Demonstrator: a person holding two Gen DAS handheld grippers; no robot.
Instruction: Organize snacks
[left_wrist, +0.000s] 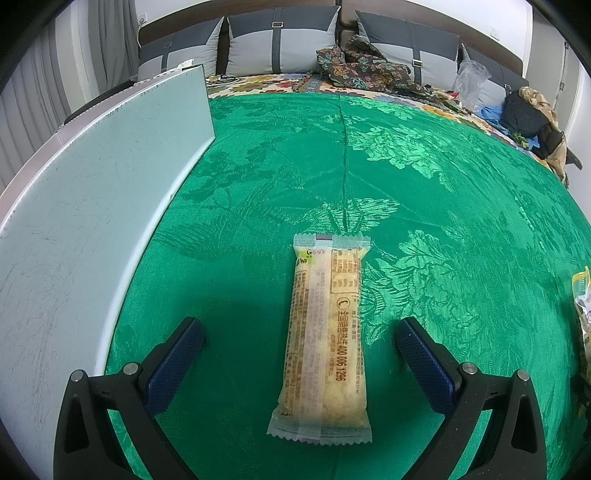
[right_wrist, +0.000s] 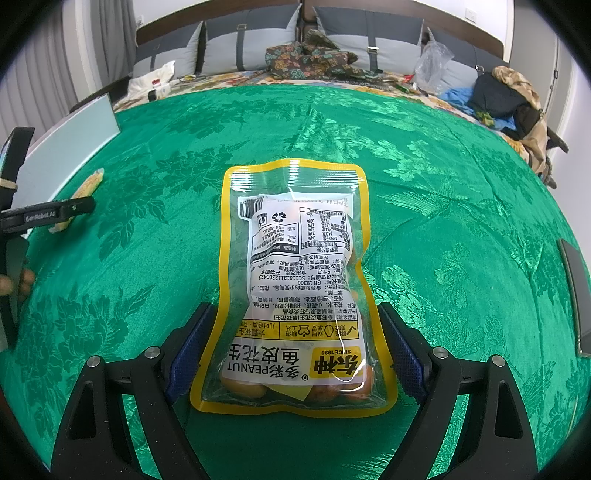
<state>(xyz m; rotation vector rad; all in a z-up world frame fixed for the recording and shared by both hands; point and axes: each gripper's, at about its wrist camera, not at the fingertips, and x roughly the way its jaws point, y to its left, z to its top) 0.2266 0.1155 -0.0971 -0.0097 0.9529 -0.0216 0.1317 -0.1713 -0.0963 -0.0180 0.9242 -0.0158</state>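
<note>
A long pale snack bar in a clear wrapper (left_wrist: 325, 339) lies on the green cloth (left_wrist: 424, 177), lengthwise between the fingers of my left gripper (left_wrist: 300, 332). The left jaws are wide open and stand apart from the bar on both sides. A yellow-edged peanut bag (right_wrist: 295, 295) lies flat between the fingers of my right gripper (right_wrist: 295, 325). The right jaws are open, with the pads close beside the bag's edges. The bar (right_wrist: 79, 201) and the left gripper body (right_wrist: 44, 216) also show at the left of the right wrist view.
A pale blue-white board (left_wrist: 92, 206) lies along the left side of the cloth. A dark flat object (right_wrist: 574, 291) lies at the right edge. Pillows (left_wrist: 280, 40), patterned fabric (left_wrist: 362, 66) and clothes (right_wrist: 509, 96) sit at the back.
</note>
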